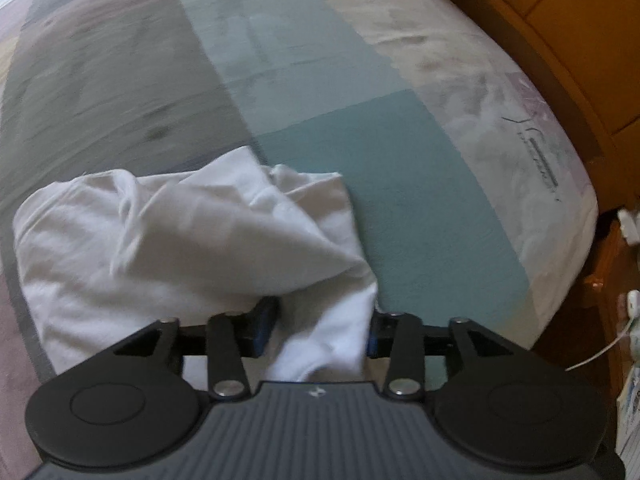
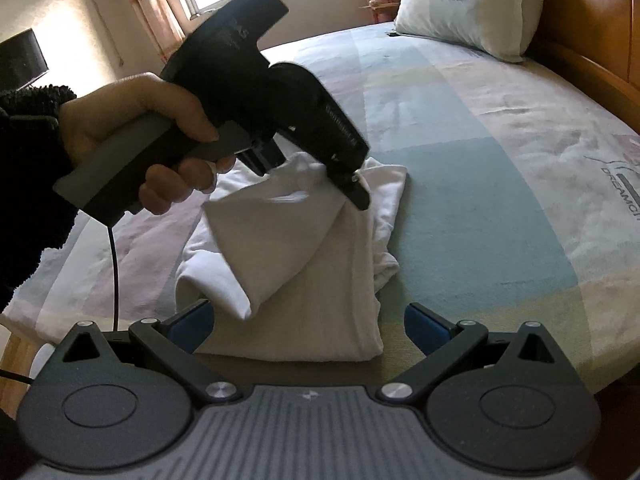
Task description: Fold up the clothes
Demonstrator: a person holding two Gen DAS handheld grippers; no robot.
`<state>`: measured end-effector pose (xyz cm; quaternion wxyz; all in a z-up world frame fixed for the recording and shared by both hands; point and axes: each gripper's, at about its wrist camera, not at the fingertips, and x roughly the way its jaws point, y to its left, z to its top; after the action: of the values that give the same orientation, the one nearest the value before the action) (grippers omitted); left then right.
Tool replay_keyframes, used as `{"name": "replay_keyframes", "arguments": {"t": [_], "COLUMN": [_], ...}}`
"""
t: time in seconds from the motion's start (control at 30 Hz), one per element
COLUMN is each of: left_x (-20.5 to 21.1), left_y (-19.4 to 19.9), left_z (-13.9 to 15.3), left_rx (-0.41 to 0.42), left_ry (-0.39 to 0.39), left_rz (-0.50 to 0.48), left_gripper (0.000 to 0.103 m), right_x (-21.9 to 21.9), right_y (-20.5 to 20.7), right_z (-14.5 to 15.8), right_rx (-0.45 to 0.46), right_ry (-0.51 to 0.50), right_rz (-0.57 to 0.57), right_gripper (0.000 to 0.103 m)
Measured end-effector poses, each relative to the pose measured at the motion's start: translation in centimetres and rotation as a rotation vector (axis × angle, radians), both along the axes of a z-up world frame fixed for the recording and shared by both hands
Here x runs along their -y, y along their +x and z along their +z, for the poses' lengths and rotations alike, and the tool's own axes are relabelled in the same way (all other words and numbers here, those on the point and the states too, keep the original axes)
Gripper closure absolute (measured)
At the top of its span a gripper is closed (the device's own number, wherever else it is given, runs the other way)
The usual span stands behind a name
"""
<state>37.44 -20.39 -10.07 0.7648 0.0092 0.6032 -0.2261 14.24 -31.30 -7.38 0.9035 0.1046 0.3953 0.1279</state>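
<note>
A white garment (image 1: 160, 240) lies partly folded on the bed, with a loose flap bunched up on top. In the right wrist view the same garment (image 2: 304, 280) runs from near my right gripper toward the middle of the bed. My left gripper (image 1: 320, 324) points steeply down at it, and cloth sits loosely between its parted fingers. Seen from the right wrist, a person's hand (image 2: 140, 120) holds the left gripper (image 2: 312, 180) over the garment's far end. My right gripper (image 2: 308, 324) stands open at the garment's near edge, with nothing pressed between its blue pads.
The bed sheet (image 1: 400, 160) has pale green, blue and cream patches. A pillow (image 2: 468, 4) leans on the wooden headboard (image 2: 592, 20) at the far right. A bedside stand with white items (image 1: 628, 240) is off the bed's right edge. A black cable (image 2: 114, 272) hangs at left.
</note>
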Motion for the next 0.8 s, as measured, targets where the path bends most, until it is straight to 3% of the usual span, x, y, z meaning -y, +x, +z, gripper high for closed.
{"name": "replay_keyframes", "arguments": {"t": [0.1,0.2,0.23,0.33,0.5,0.6,0.7,0.8], "left_x": [-0.1,-1.4,-1.9,-3.9,-7.6,-9.2,-9.7,-9.3], "left_y": [-0.3,-1.1,-1.7,-4.2,-9.6,-14.1,-18.1,-20.0], "left_z": [0.6,2.1,2.7,4.6,6.0,5.1,3.7,1.3], "left_rx": [0.004,0.016,0.049,0.199,0.413,0.473,0.521,0.555], "left_ry": [-0.066,-0.244,-0.258,-0.231,-0.126,-0.051,0.014,0.094], "left_rz": [-0.020,-0.026,-0.035,-0.072,-0.143,-0.203,-0.260,-0.295], "left_gripper": [0.053,0.051,0.050,0.039,0.035,0.034,0.021,0.019], "right_x": [0.3,0.5,0.5,0.6,1.7,2.6,3.0,2.8], "right_y": [-0.2,-0.4,-0.5,-0.7,-1.2,-0.8,-0.5,-0.6], "right_z": [-0.1,0.0,0.0,0.2,0.7,0.6,0.5,0.7], "right_rx": [-0.005,-0.004,-0.005,-0.001,0.014,0.014,0.013,0.016], "right_ry": [-0.003,0.000,0.000,-0.007,0.007,0.008,0.010,0.002], "right_rz": [-0.014,-0.025,-0.029,-0.041,-0.076,-0.103,-0.119,-0.125], "right_gripper": [0.000,0.000,0.000,0.000,0.000,0.000,0.000,0.000]}}
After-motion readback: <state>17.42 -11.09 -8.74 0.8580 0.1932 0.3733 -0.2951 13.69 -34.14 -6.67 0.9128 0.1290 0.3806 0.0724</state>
